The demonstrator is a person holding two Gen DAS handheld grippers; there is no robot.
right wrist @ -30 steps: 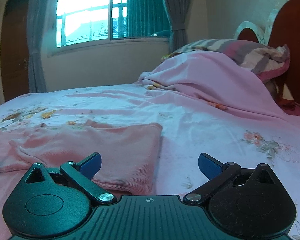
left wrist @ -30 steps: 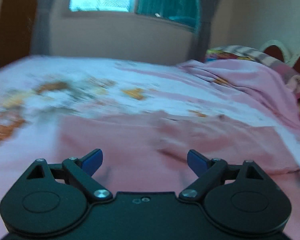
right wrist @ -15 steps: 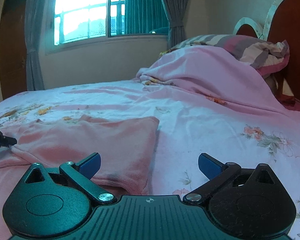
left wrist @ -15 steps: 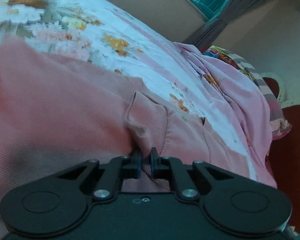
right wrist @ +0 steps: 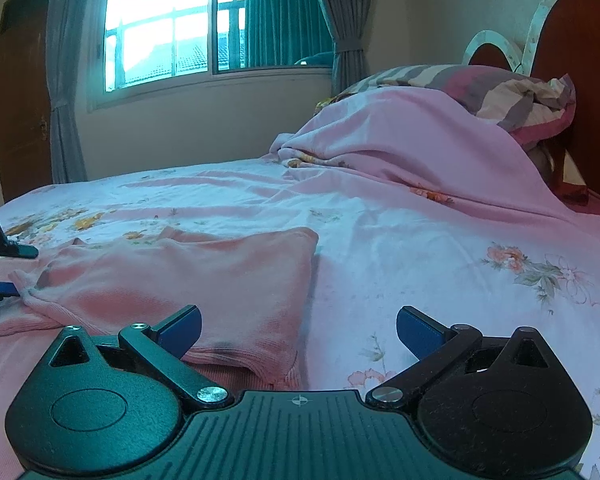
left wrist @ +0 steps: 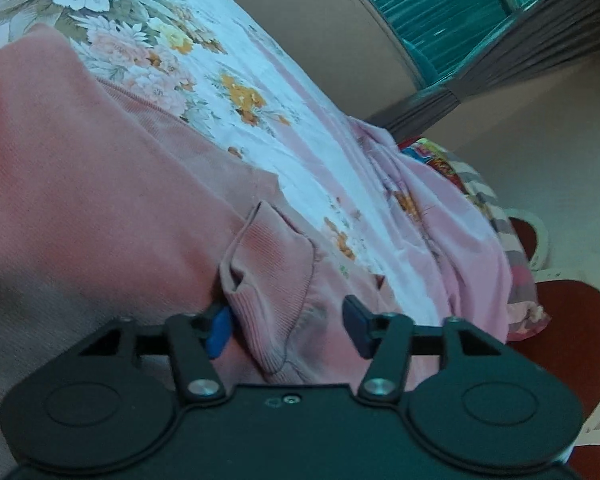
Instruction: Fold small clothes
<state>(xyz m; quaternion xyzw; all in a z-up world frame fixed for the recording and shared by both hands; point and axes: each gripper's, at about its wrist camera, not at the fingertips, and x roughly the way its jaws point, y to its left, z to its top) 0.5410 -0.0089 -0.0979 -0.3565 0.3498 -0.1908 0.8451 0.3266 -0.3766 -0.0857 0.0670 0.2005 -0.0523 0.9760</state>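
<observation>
The pink garment (right wrist: 188, 280) lies spread on the floral bedsheet (right wrist: 400, 248), partly folded. The left gripper (left wrist: 286, 326), rolled to one side, is opening its jaws around the garment's ribbed cuff (left wrist: 272, 276); the cuff sits between the blue pads (one pad close beside it, the other clear of it). The right gripper (right wrist: 299, 330) hovers with jaws spread wide above the garment's near edge, gripping nothing. A pink blanket (right wrist: 400, 140) is heaped by the headboard (right wrist: 580, 60).

Each tool (left wrist: 288, 326) (right wrist: 299, 330) is black, with blue fingertip pads and silver pivot screws.
</observation>
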